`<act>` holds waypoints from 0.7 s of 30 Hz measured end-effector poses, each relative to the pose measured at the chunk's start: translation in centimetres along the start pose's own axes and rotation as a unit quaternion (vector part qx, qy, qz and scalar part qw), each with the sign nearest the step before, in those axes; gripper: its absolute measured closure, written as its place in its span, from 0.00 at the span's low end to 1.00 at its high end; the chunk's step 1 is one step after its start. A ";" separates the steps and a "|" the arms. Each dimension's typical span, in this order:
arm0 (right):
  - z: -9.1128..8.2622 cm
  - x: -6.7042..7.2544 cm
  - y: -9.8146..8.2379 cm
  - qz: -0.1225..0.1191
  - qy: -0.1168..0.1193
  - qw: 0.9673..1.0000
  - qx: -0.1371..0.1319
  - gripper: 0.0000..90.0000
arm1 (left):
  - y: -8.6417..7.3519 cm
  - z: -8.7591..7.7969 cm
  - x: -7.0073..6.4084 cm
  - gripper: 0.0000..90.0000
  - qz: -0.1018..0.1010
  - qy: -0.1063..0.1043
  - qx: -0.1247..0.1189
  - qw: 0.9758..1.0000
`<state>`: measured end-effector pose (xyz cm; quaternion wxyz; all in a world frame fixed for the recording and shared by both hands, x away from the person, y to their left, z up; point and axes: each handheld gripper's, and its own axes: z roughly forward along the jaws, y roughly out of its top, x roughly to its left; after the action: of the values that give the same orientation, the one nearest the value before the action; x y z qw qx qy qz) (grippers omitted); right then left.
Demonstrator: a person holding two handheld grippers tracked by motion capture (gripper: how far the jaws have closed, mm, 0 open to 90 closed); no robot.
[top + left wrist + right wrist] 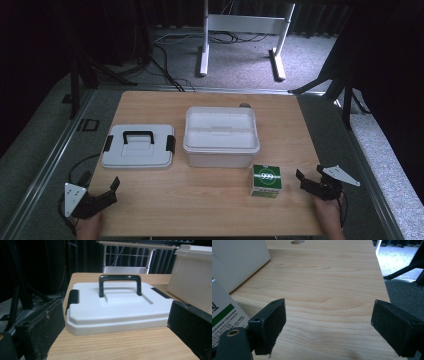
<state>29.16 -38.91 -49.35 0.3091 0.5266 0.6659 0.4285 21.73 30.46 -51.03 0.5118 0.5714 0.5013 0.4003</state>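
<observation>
Wooden counter [210, 200] carries an open white storage bin [221, 136] at centre. Its white lid with black handle [138, 145] lies flat, left of the bin. Green-and-white carton [266, 180] stands near right. Left claw [111, 191] spread, empty, facing the lid. Right claw [303, 181] spread, empty, just beside the carton.

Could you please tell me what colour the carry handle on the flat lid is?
The handle is black, on a light grey lid; the left gripper view shows it best.

High view overhead; tongs views low, sharing table [210, 200].
</observation>
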 end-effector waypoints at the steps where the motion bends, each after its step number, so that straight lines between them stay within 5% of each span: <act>1: 0.0 0.0 0.0 0.000 0.000 1.000 0.000 0.13 | 0.0 0.0 0.0 0.01 0.000 0.000 0.000 1.000; 11: 0.1 -0.6 0.5 0.032 0.038 0.999 0.015 0.14 | 0.0 0.2 -0.3 0.03 0.014 -0.005 0.008 1.000; 14: 0.3 -0.3 0.8 0.010 0.043 0.999 0.025 0.14 | 0.1 0.2 -0.4 0.03 0.016 -0.004 0.008 1.000; 21: 0.5 -0.2 2.2 0.001 0.085 0.996 0.034 0.14 | 0.1 0.4 -0.5 0.02 0.020 -0.014 0.018 1.000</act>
<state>30.55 -38.81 -47.61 0.2327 0.4992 0.7037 0.4488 22.07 29.91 -51.02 0.5007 0.5960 0.4893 0.3932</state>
